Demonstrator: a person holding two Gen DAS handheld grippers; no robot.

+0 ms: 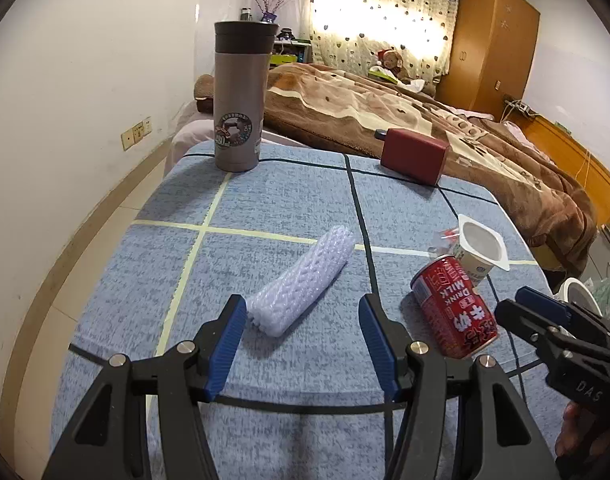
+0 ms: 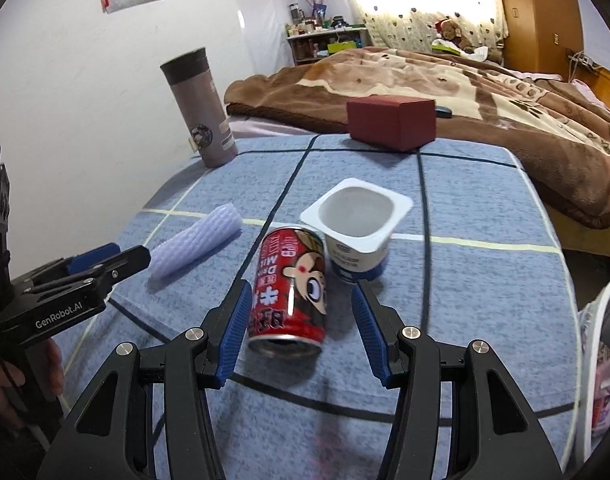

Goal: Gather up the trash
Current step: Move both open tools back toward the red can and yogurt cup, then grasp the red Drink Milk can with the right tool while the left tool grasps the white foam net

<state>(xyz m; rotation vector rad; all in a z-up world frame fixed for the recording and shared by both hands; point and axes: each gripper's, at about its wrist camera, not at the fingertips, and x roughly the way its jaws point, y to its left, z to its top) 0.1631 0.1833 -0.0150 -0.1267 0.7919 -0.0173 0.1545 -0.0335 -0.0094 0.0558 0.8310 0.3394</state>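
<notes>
Blue checked cloth covered the desk (image 1: 265,184), which stood against a bed with a brown blanket (image 1: 445,120). At the desk's far edge stood an upright grey flask (image 1: 237,100) and, to its right, a dark red box (image 1: 415,156).

Nearer lay the trash. A white foam net sleeve (image 1: 305,280) lay on its side, its near end just ahead of the left tool (image 1: 303,308) and close to its left pad; that tool's jaws stood apart with nothing gripped. To the right a red milk-drink can (image 2: 291,292) lay tipped over with its open end toward the camera, between the spread pads of the right tool (image 2: 301,296). Its left pad was right beside the can, the right pad clear of it. Just behind the can, touching or nearly so, stood an open white yogurt cup (image 2: 357,228).
</notes>
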